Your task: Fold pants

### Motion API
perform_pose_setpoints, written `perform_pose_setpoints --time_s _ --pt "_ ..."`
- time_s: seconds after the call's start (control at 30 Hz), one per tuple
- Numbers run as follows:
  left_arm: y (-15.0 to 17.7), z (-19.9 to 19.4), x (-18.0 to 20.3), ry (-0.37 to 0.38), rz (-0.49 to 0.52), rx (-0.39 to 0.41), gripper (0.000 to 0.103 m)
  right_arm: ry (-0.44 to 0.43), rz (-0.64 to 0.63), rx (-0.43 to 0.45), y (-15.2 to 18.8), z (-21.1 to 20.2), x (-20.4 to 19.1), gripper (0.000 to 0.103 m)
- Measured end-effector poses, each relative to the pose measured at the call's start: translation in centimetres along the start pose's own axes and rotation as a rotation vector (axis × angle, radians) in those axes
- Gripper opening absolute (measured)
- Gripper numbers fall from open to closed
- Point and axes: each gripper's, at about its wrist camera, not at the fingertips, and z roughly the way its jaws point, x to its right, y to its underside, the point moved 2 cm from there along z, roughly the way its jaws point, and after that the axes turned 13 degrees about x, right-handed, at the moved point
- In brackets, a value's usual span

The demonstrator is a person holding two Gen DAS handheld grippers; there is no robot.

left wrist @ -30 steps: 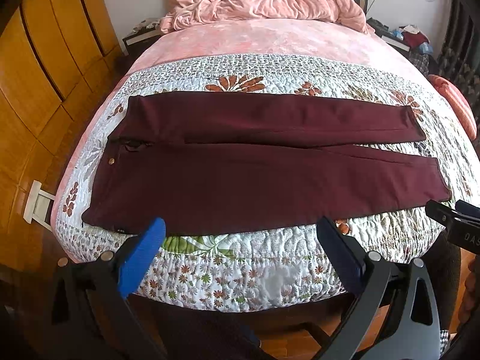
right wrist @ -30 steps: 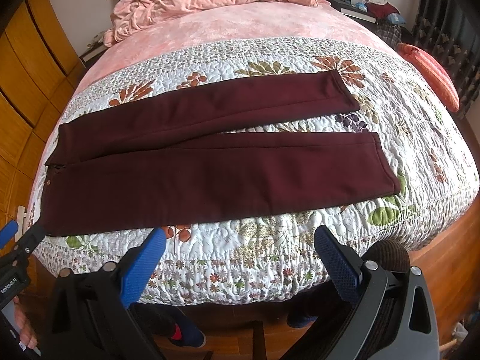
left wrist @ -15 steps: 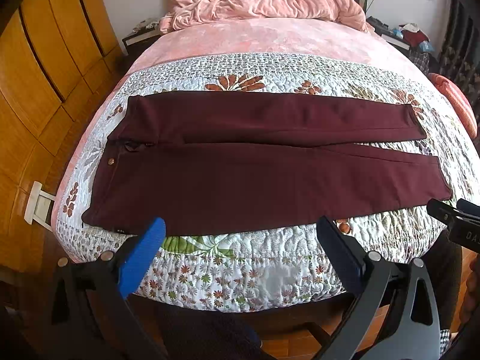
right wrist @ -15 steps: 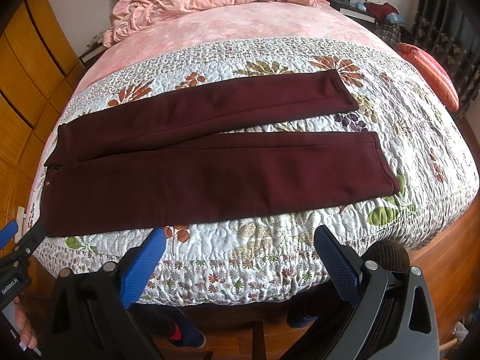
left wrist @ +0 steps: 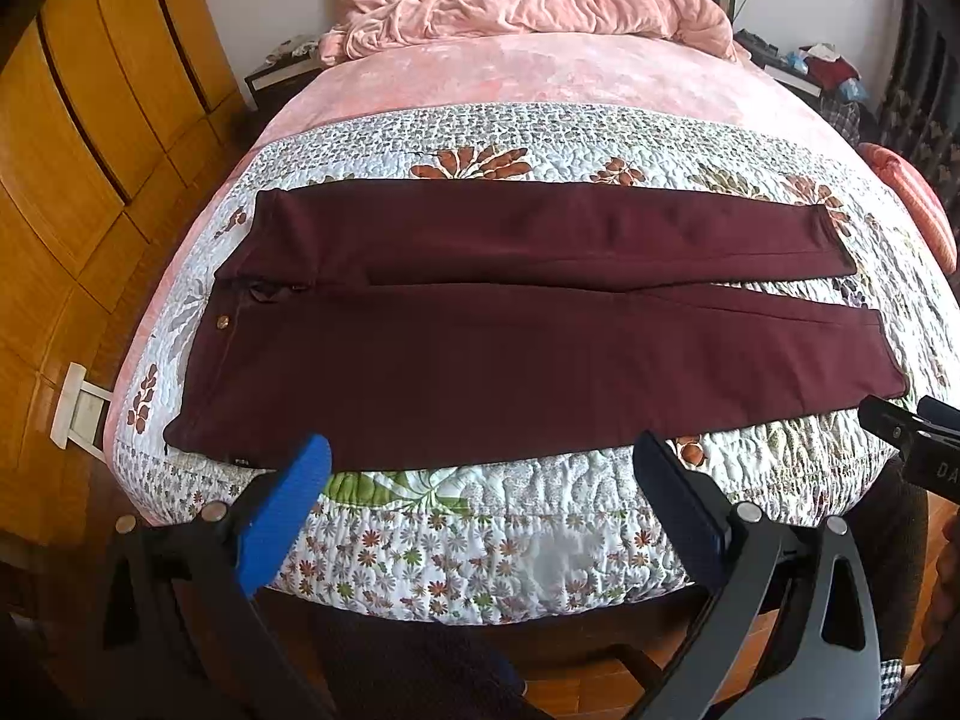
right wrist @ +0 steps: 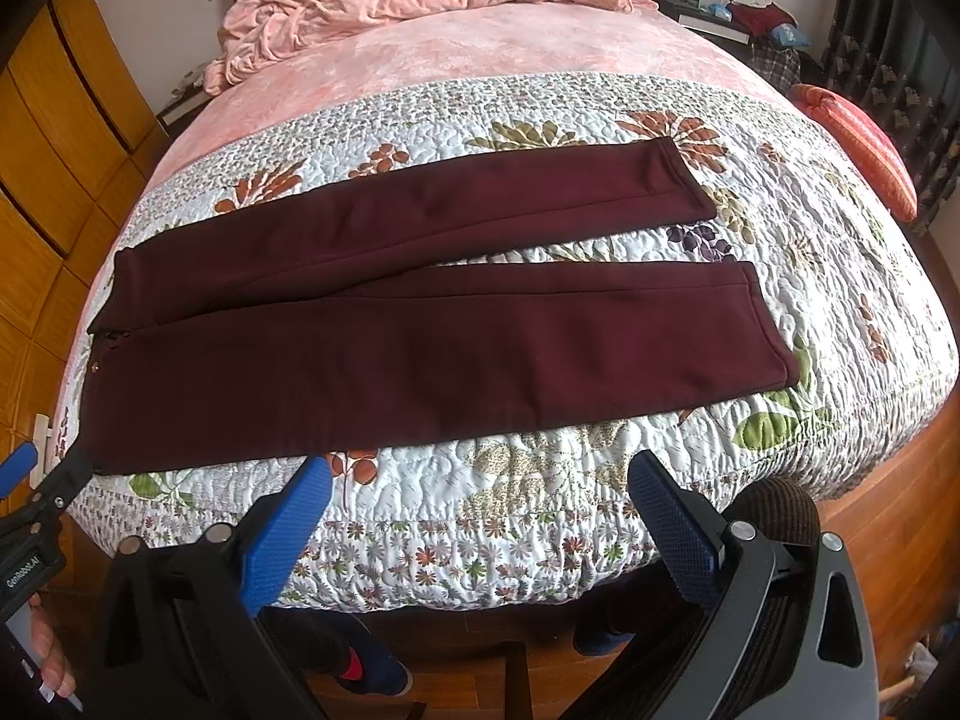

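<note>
**Obs:** Since the pants (left wrist: pixel 528 354) lie flat and full length across the quilt (left wrist: pixel 540 144), waistband toward the wardrobe (left wrist: pixel 90 180) side and both cuffs toward the other, nothing is folded yet. The 2 legs sit side by side, touching near the crotch and parting slightly toward the cuffs.

**Check:** Tool state?

**Obs:** Left gripper (left wrist: pixel 480 498) released, jaws wide apart, holding nothing; it hovers off the near edge of the bed, just short of the waist end of the near leg. Right gripper (right wrist: pixel 480 504) likewise spread and empty, hovering off the same edge, nearer the cuff half.

**Check:** Why that spacing?

**Obs:** My reading: 1 tool per end of the near leg, so both can pinch its long edge and carry it over the far leg (a lengthwise fold first). The garment lies parallel to the bed edge, which puts that hem within reach of both.

**Check:** Risk?

**Obs:** Cloth looks thick and limp; pinching only the top layer would leave the under layer behind. The far leg angles away at the cuff, so edges may not line up.
</note>
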Motion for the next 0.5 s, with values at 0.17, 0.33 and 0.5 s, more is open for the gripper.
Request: perform_pose_setpoints --time_s 0.17,0.33,0.5 --pt "0.03 0.04 0.06 -0.001 0.002 -0.001 0.100 -0.001 0.000 -0.001 0.00 0.01 -0.02 0.099" --pt "0.05 0.16 0.10 -0.001 0.002 -0.003 0.100 0.000 -0.001 -0.001 0.04 0.07 -0.02 0.099" --pt "0.15 0.29 0.09 0.001 0.004 -0.006 0.100 0.000 0.001 -0.003 0.16 0.21 0.05 0.099"
